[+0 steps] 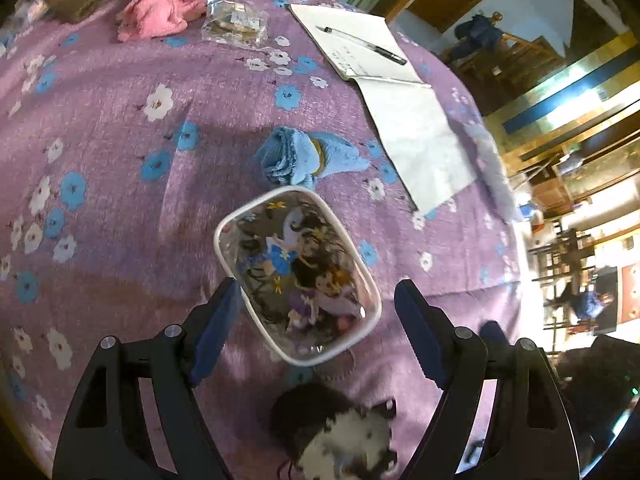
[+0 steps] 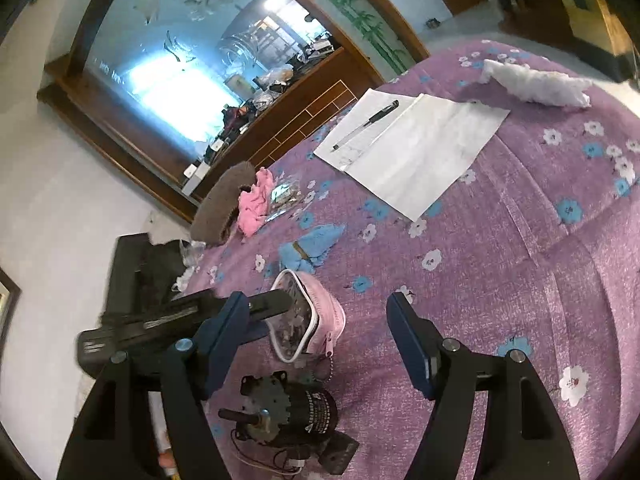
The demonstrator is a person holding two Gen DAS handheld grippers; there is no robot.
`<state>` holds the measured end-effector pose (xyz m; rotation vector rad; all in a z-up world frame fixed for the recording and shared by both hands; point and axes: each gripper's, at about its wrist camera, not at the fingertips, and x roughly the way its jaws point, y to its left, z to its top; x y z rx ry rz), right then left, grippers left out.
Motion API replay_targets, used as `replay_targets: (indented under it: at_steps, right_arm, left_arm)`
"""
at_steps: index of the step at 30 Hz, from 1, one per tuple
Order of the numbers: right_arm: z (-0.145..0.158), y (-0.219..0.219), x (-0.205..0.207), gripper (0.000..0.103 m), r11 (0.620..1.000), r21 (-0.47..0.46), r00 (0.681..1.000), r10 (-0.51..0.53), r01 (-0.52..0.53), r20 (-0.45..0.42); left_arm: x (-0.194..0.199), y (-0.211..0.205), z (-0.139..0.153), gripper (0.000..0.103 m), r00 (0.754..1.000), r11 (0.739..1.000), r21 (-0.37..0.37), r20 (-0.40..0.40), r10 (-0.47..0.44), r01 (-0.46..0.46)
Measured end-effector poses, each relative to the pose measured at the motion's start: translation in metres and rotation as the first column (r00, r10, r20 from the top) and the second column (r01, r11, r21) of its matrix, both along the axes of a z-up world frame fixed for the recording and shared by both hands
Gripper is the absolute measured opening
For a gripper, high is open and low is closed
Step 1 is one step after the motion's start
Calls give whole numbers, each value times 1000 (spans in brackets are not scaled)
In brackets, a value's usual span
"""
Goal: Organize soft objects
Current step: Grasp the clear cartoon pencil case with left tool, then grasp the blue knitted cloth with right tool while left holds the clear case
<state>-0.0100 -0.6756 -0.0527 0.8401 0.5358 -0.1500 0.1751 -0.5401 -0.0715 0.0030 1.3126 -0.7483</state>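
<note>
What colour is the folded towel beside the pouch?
Light blue, with an olive band; the folded towel shows best in the left wrist view.

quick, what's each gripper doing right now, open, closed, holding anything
Left gripper: open, jaws either side of the pink cartoon pouch, not gripping it.
Right gripper: open, nothing held; the small motor lies on the bedspread below it.

My count on the purple flowered bedspread (image 1: 120, 152): one clear-fronted pink zip pouch (image 1: 296, 276), one rolled blue towel (image 1: 304, 158), one crumpled pink cloth (image 1: 168, 4), one brown fuzzy cushion (image 2: 224, 208), one white cotton wad (image 2: 536, 82), one black pen (image 1: 364, 45), one open notebook (image 1: 400, 112), one black geared motor (image 2: 296, 412), one clear plastic packet (image 1: 236, 24).
</note>
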Motion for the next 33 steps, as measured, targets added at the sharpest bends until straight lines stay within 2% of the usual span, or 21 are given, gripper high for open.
replay_targets:
  at_steps: [3, 4, 6, 7, 12, 17, 18, 19, 21, 23, 24, 25, 27, 33]
  right_arm:
    - [4, -1, -3, 71, 1000, 6, 1000, -8, 8, 21]
    - [4, 1, -2, 71, 1000, 2, 1000, 0, 0, 22]
    - [6, 3, -2, 71, 1000, -9, 1000, 8, -8, 26]
    - [7, 5, -2, 71, 1000, -17, 1000, 14, -14, 26]
    - [5, 4, 1, 71, 1000, -8, 1000, 18, -18, 18]
    - [1, 4, 3, 71, 999, 12, 999, 31, -31, 9]
    - [-1, 3, 3, 71, 999, 13, 1000, 31, -31, 7]
    - [-2, 2, 3, 71, 999, 20, 999, 33, -33, 3]
    - [-4, 1, 3, 71, 999, 28, 999, 36, -36, -3]
    - [-4, 2, 4, 71, 999, 28, 999, 44, -44, -3]
    - [-4, 2, 4, 71, 999, 26, 999, 43, -43, -5]
    - [-5, 2, 5, 71, 999, 26, 999, 46, -46, -8]
    - [-7, 2, 6, 71, 998, 34, 999, 52, -51, -13]
    - [-9, 1, 4, 71, 998, 39, 999, 45, -45, -3]
  left_arm:
    - [2, -15, -4, 80, 999, 994, 109, 50, 6, -11]
    - [6, -20, -14, 82, 1000, 989, 144, 11, 28, -29]
    - [14, -18, -23, 88, 994, 993, 95, -79, 72, -64]
    - [17, -16, -23, 88, 990, 991, 88, -91, 110, -102]
    - [7, -31, -24, 90, 999, 991, 134, -34, 20, -15]
    - [9, -35, -23, 90, 998, 991, 135, -60, -13, 21]
    - [9, -33, -23, 87, 998, 993, 117, -57, -18, 25]
    - [8, -29, -20, 72, 998, 996, 84, -60, -31, 36]
    - [10, -25, -22, 55, 992, 999, 0, -116, -42, 43]
    - [8, -24, -24, 45, 989, 998, -31, -134, -63, 59]
    - [6, -25, -22, 28, 988, 997, -48, -135, -71, 65]
    - [3, -26, -20, 24, 987, 996, -65, -140, -78, 69]
    - [-2, -28, -14, 24, 990, 994, -79, -112, -86, 77]
    - [2, -11, 2, 24, 987, 976, -211, -130, -91, 63]
